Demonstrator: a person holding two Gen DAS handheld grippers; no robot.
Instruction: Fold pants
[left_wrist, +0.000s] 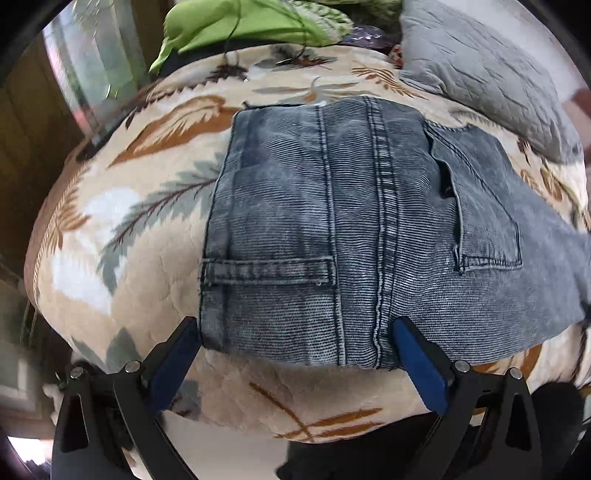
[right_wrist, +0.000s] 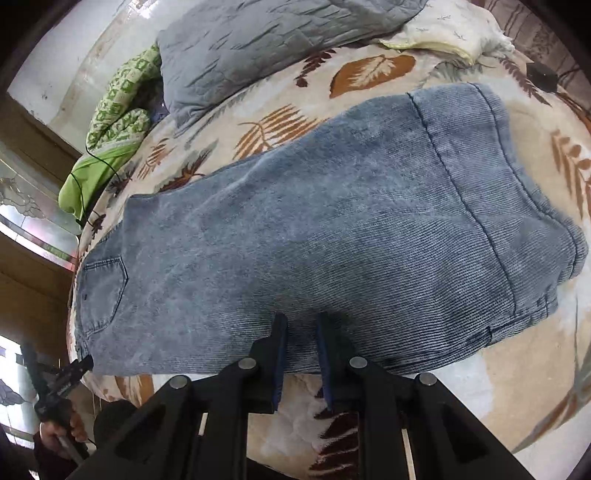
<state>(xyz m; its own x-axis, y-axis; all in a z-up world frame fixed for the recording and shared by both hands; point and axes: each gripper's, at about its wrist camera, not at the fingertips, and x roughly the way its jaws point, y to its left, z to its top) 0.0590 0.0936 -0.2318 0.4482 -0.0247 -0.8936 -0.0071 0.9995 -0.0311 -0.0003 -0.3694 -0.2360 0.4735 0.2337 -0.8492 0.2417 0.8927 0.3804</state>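
Grey-blue jeans (right_wrist: 332, 229) lie flat across a leaf-patterned blanket (right_wrist: 369, 70), waist at the left and leg ends (right_wrist: 535, 221) at the right. In the left wrist view the waistband end (left_wrist: 332, 229) shows a belt loop (left_wrist: 269, 271) and a back pocket (left_wrist: 487, 221). My left gripper (left_wrist: 295, 332) is wide open, with the near waist edge lying between its fingers. My right gripper (right_wrist: 301, 325) hovers over the near edge of the jeans at mid-length. Its jaws stand narrowly apart and the denim between them looks flat, not pinched. The left gripper (right_wrist: 83, 363) shows again at the waist corner.
A grey quilted pillow (right_wrist: 258, 44) and a green patterned cloth (right_wrist: 118, 110) lie at the far side of the bed. There is a cream pillow (right_wrist: 454, 33) and a small black device (right_wrist: 541, 75) at the far right. A hand (right_wrist: 55, 432) holds the left tool.
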